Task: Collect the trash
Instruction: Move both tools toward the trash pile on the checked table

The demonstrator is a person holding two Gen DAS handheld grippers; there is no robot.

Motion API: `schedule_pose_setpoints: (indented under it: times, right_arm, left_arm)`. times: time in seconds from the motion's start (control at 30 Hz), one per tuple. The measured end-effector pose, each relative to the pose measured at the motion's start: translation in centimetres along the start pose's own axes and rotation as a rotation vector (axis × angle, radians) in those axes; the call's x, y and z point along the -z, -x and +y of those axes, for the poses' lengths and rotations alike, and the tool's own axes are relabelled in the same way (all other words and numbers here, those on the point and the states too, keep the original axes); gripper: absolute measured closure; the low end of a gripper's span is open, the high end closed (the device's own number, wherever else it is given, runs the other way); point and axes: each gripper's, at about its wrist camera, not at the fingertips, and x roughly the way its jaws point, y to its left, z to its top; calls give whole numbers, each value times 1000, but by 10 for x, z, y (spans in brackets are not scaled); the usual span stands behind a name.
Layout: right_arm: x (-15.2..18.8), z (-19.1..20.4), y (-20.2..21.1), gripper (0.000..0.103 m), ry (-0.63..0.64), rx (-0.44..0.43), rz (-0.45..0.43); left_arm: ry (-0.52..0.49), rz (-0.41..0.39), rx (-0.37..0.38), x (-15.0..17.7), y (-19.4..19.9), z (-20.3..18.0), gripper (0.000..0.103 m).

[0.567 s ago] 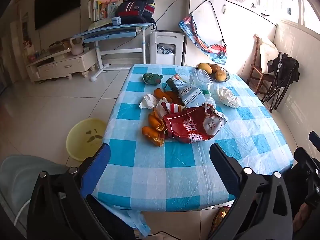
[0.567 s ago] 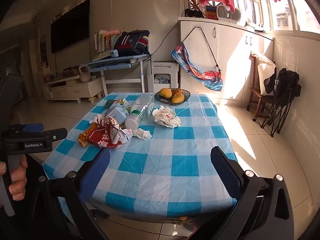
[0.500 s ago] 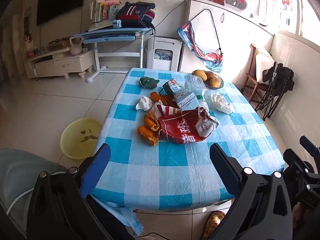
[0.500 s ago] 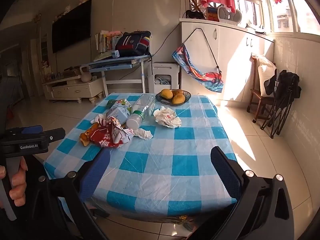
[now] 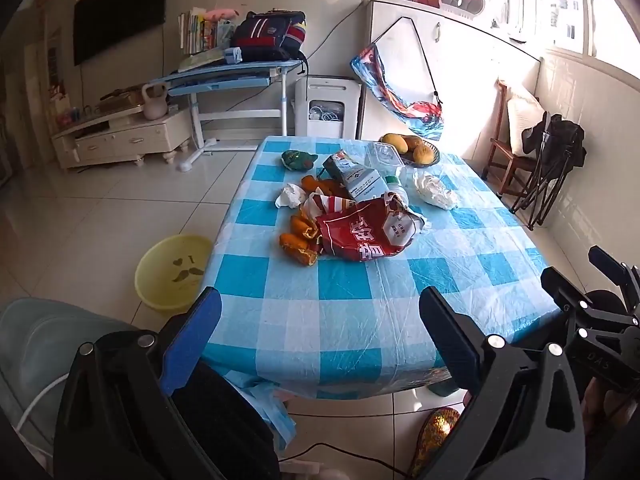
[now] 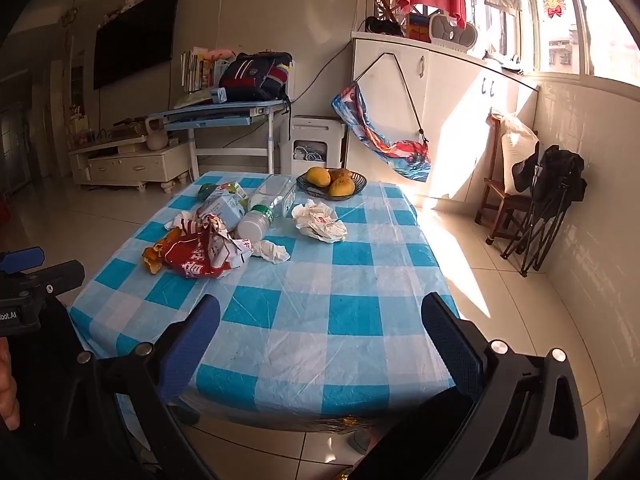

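Note:
Trash lies in a pile on the blue-checked table: a red snack bag, orange wrappers, a milk carton, a plastic bottle, crumpled white paper and a tissue. The red bag and the paper also show in the right wrist view. My left gripper is open and empty, short of the table's near edge. My right gripper is open and empty over the near edge.
A bowl of mangoes stands at the table's far end, a green toy at the far left. A yellow basin sits on the floor left of the table. Folding chairs stand by the right wall.
Both grippers have drawn back and tilted up a little, so the table looks farther away. Both stay open and empty.

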Motion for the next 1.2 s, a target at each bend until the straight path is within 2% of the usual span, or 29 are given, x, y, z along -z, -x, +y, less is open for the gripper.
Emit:
schedule_pose_setpoints:
  times: [0.2,0.57,0.9,1.2]
  right_arm:
    - [-2,-9,5,6,-14,-9,6]
    - [3,-17,-3,6,-14,-26,9]
    - [2,-27,-1,6,-66,-63,-12]
    - [3,-15,-1,6,-9,-52,-20]
  left_arm:
    - [-12,-8,-8,0,-1,-8,7]
    - [-119,3,-55,3,-13,-31,7]
    - [-78,-20,-49,-2,-10,-23,7]
    - [-55,-30,-49,-3,-8,-17,7]
